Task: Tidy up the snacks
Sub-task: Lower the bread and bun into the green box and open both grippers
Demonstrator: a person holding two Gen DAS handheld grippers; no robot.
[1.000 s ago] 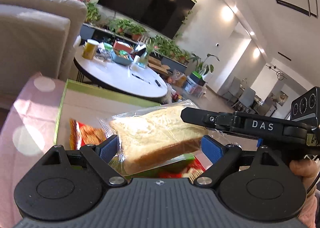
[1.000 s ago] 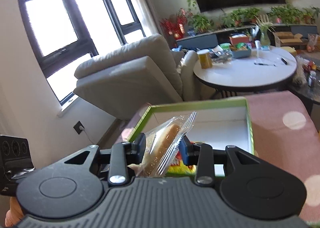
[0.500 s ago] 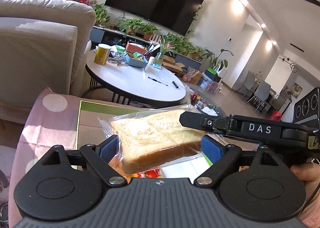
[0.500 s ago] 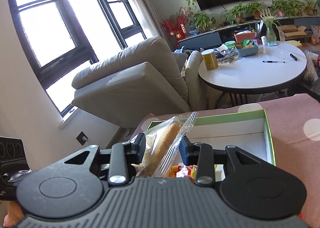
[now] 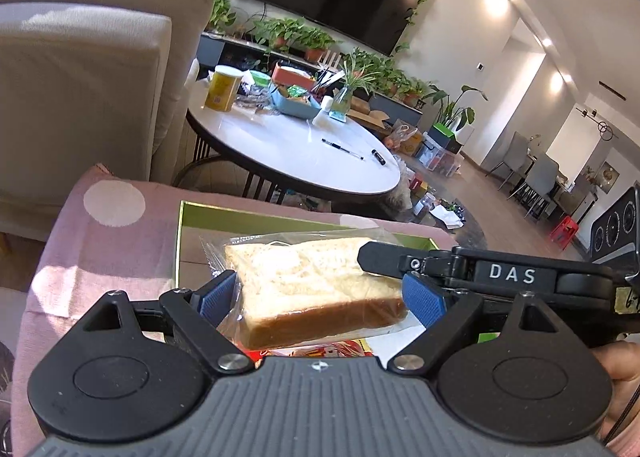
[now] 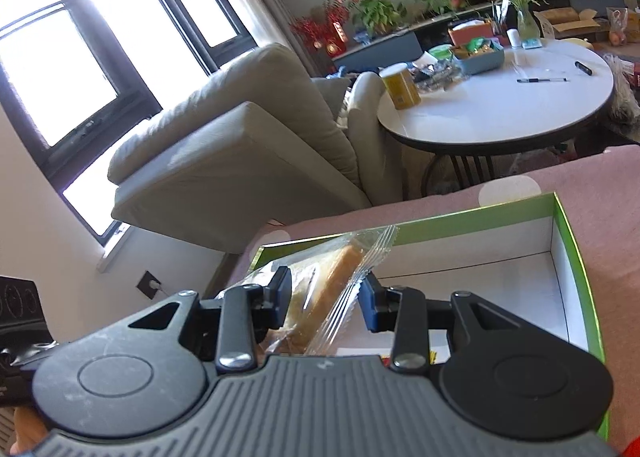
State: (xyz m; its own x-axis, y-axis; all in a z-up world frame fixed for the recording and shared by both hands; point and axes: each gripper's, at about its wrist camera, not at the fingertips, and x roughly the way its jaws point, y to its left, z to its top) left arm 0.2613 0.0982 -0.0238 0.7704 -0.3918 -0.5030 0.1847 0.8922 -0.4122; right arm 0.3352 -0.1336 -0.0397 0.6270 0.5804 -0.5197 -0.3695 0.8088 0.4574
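A slice of bread in a clear wrapper [image 5: 316, 289] lies flat between my left gripper's blue pads [image 5: 423, 303], above the green-rimmed box [image 5: 240, 212]. The left gripper [image 5: 320, 299] is wide open around it, pads apart from the bread. My right gripper [image 5: 376, 257] comes in from the right and is shut on the wrapped bread [image 6: 328, 289], which shows edge-on between its pads in the right wrist view [image 6: 326, 293]. Red snack packets [image 5: 340, 347] lie in the box under the bread. The box's white inside [image 6: 500, 285] shows in the right wrist view.
The box sits on a pink cloth with white dots [image 5: 112, 233]. Beyond stand a round white table [image 5: 296, 145] with a yellow can [image 5: 222, 89], a blue tray and pens, and a beige sofa [image 5: 80, 69] at the left.
Both grippers have lifted and tilted up with the bread, so more of the room and less of the box shows. The right gripper's hold is unchanged.
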